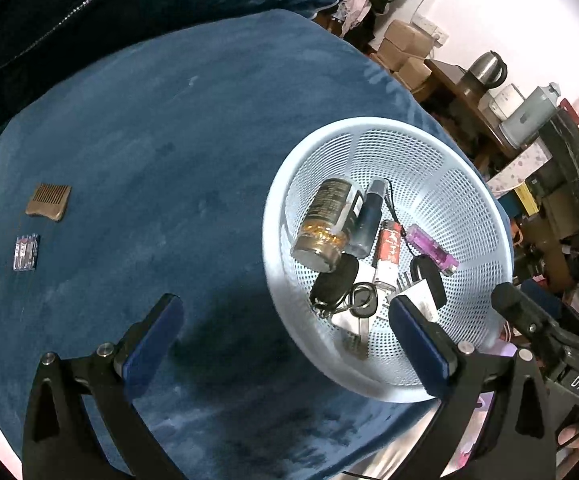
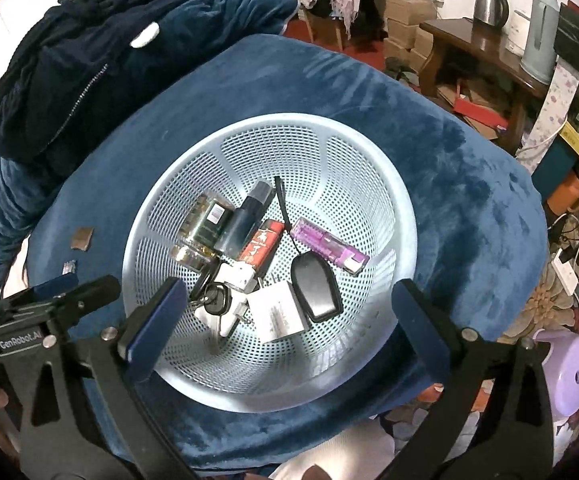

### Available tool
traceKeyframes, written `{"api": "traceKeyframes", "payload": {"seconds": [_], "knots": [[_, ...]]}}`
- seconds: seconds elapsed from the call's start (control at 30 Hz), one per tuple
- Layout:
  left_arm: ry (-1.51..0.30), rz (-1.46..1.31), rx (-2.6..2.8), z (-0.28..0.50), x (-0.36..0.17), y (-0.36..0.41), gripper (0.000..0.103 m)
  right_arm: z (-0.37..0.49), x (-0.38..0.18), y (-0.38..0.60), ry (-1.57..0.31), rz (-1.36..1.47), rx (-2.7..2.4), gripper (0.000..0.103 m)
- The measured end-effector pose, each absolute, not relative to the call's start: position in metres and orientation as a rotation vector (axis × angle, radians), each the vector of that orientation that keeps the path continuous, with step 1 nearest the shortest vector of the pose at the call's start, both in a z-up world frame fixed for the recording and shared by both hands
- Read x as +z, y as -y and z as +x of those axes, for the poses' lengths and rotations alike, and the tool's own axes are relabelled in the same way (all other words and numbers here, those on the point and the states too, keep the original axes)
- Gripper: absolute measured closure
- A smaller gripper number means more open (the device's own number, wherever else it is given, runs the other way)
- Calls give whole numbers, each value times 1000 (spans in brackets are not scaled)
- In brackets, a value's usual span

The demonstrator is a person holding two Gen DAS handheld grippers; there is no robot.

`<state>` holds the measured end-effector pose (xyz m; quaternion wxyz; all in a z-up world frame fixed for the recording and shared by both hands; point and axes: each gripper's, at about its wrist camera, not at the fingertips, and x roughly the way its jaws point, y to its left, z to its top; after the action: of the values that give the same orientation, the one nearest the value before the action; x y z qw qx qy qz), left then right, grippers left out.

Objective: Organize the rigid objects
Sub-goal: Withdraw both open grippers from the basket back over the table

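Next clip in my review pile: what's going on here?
A person is tidying small items into a pale blue basket on a blue cloth. Jar, lighters, keys and a fob are already inside. Both the left hand-held gripper and right hand-held gripper are open and empty. A wooden comb and battery pack remain outside.

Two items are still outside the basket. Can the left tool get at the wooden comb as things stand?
Probably yes. The left tool is open and empty, and the wooden comb lies flat on bare blue cloth, apart from the battery pack, with nothing over it.
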<state>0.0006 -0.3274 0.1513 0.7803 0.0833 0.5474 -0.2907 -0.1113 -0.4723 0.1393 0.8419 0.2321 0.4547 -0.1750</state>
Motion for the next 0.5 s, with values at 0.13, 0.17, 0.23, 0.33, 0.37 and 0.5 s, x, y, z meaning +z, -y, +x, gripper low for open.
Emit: {"api": "traceKeyframes", "payload": {"seconds": [0.13,0.17,0.23,0.33,0.37,0.5], "knots": [[-1188,179,-627,1,151,321,0,-111,139,466,-969,479,-366,0],[-1188,178,-627,1,151,319,0,-111,139,464,-970,475,-365,0],[-1187,175,-625,2,150,314,0,-109,139,461,-973,468,-362,0],[-1189,165,-616,4,149,307,0,-107,139,457,-975,458,-361,0],[-1191,163,-614,5,149,304,0,-106,140,455,-976,454,-362,0],[-1199,144,-602,10,145,291,0,-104,140,453,-979,452,-361,0]]}}
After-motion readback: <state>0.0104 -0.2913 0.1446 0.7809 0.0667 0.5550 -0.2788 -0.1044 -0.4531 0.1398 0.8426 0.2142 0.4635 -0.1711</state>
